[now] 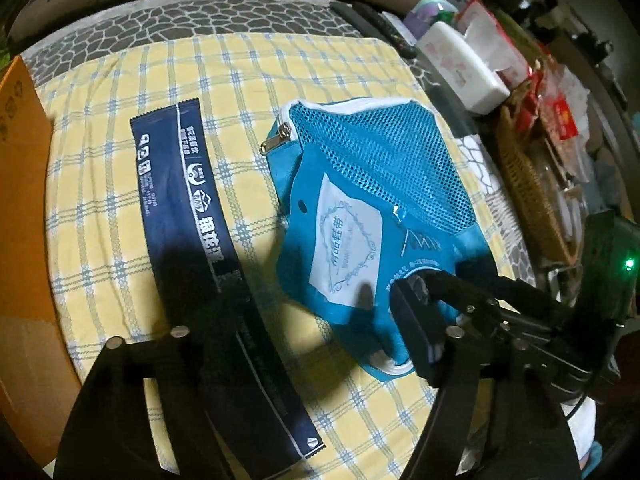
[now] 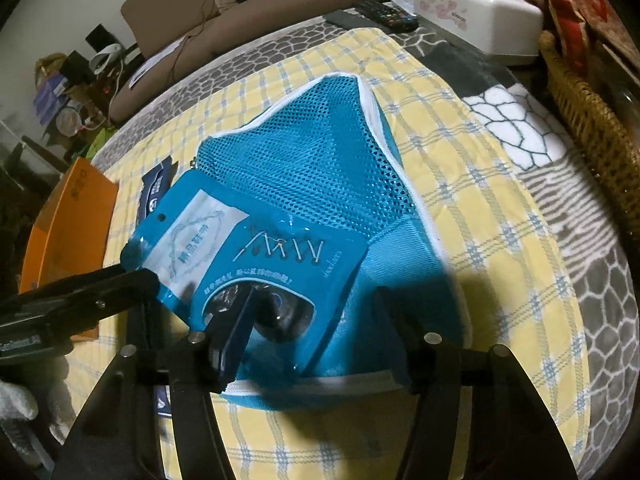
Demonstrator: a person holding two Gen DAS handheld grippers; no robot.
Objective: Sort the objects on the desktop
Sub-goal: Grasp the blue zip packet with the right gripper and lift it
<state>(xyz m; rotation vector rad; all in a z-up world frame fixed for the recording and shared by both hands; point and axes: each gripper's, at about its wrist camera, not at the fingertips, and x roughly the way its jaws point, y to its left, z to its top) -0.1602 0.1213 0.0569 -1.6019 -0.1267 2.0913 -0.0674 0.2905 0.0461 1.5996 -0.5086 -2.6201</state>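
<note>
A blue mesh zip pouch [image 1: 380, 152] [image 2: 304, 160] lies on the yellow checked cloth. A blue shoelace packet [image 1: 352, 248] [image 2: 248, 248] rests on the pouch. A long dark navy sachet [image 1: 188, 200] [image 2: 156, 188] lies to the left of the pouch. My left gripper [image 1: 316, 320] is open, one finger over the sachet, the other finger [image 1: 416, 328] on the packet's near edge. My right gripper [image 2: 316, 328] is open, astride the packet's near end over the pouch. The left gripper's finger [image 2: 100, 292] shows at the packet's left edge in the right wrist view.
An orange cardboard box [image 1: 20, 200] [image 2: 64, 220] stands at the cloth's left edge. A white tissue box [image 1: 460, 64] [image 2: 476, 12], remote controls [image 2: 384, 14] and a wicker basket [image 2: 592, 120] with red packets line the far right. A brown sofa [image 2: 192, 12] is behind.
</note>
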